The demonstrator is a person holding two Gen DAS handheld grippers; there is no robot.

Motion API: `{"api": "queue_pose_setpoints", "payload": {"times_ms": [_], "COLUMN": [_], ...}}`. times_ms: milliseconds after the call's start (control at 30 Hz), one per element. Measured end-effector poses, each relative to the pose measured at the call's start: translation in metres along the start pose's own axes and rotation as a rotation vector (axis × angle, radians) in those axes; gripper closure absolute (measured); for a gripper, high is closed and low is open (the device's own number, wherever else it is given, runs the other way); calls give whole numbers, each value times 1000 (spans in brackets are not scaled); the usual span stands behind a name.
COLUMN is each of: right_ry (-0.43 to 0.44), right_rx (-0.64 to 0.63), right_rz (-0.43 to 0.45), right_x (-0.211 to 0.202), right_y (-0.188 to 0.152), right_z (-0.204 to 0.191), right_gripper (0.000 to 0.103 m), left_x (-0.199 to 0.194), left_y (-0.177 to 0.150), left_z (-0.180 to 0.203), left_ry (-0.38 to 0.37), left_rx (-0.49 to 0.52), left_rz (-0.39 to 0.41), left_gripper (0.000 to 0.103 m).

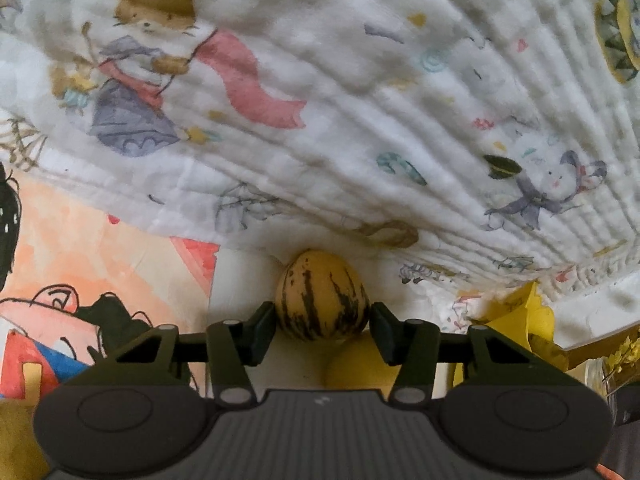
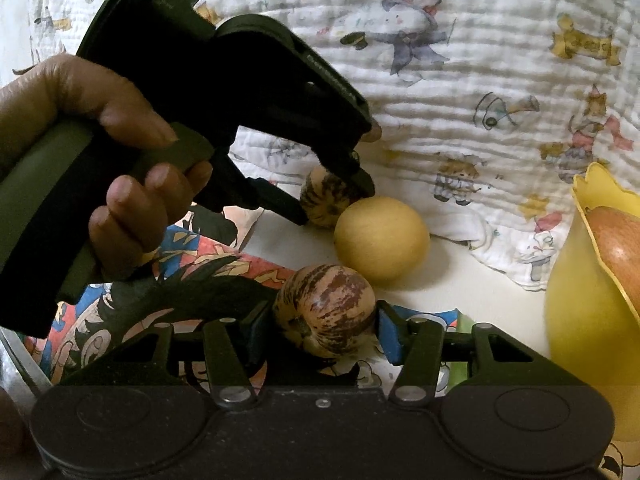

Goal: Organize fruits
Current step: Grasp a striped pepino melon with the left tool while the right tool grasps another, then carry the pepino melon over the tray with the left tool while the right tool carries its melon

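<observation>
On white tabletop, between my left gripper fingers sits striped fruit; pads pressed on both sides, grasping it; my right gripper partly closed, clamped on second striped fruit over comic-print paper; plain yellow fruit lies just beyond, beside first one; yellow bowl at right holds reddish fruit; printed cloth behind.

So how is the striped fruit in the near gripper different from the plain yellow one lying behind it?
The striped fruit has brown streaks on a pale skin; the plain yellow fruit is one even colour. The striped fruit sits between the right gripper's pads; the plain yellow fruit lies free on the table. The striped fruit shows a stem dimple; the plain yellow fruit shows none. Both are roundish and similar in size.
</observation>
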State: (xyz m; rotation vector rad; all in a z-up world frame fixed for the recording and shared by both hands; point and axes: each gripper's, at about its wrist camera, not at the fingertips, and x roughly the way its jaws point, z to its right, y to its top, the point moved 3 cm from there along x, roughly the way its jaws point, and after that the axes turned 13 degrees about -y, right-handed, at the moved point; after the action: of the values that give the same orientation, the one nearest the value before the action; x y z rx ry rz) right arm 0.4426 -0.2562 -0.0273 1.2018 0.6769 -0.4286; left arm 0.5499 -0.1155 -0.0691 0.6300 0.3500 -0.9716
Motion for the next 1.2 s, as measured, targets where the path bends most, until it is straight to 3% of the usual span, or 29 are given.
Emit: {"api": "queue_pose_setpoints", "payload": {"times_ms": [633,800,1200], "right_ry": [48,44,46], "right_rx": [-13,-11,-3], "right_rz": [27,25,-4], "right_x": [-33,-36,-27], "right_y": [-2,-4,-12], "right_z": [-14,-13,-11], "right_gripper": [47,47,47], "left_x": [-55,-49,-35], "left_y": [-9,-11,-27], "left_z": [1,8,18], "left_ry": [47,64,61], "left_rx": [105,172,279], "left_rz": [24,24,-63], "left_gripper": [55,54,45]}}
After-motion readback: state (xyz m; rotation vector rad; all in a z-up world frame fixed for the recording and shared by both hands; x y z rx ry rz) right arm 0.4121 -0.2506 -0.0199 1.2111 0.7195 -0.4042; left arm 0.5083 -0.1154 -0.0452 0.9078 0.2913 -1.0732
